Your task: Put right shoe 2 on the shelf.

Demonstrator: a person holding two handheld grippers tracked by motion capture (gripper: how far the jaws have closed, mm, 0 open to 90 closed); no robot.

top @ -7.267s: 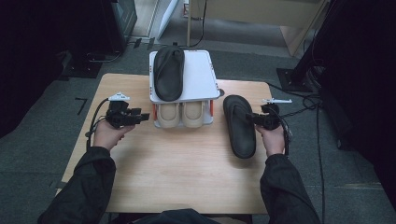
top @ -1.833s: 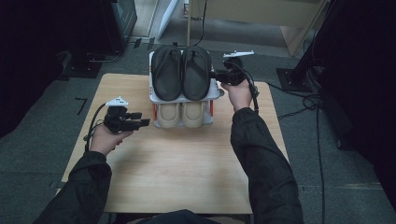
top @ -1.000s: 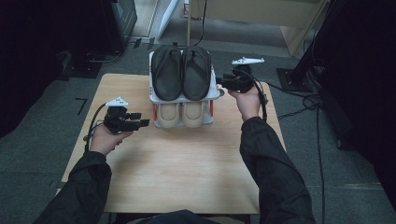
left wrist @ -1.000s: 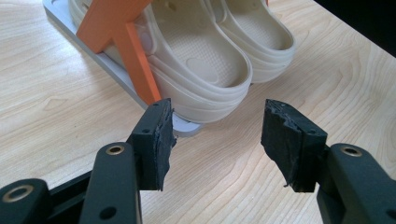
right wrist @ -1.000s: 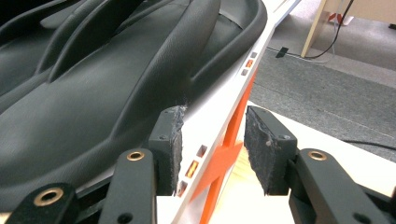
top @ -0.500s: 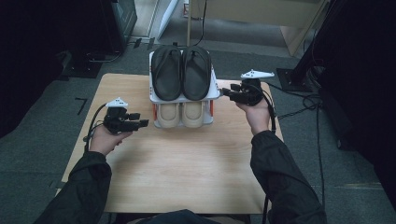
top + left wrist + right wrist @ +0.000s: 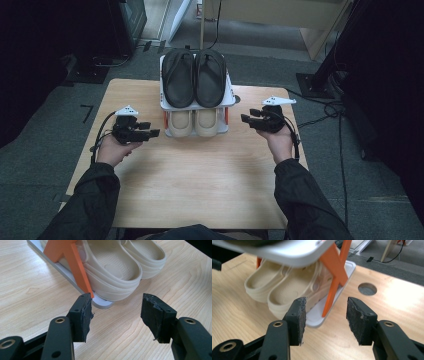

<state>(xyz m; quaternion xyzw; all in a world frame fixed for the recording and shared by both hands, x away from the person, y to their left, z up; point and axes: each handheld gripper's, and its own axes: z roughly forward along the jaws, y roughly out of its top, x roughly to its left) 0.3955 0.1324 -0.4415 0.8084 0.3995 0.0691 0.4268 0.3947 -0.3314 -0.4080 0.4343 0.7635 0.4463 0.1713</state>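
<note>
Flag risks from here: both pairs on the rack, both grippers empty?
1. The black sandals overhang the top shelf's far edge; a bump to the rack could tip them off, I think.
2. The right gripper, jaws open and just widening with nothing between, sits close to the orange strut; moving forward could shove the rack.
3. The left gripper, open, points at the beige clogs.

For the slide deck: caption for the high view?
Black sandals racked above beige clogs; both grippers open, empty.
</note>
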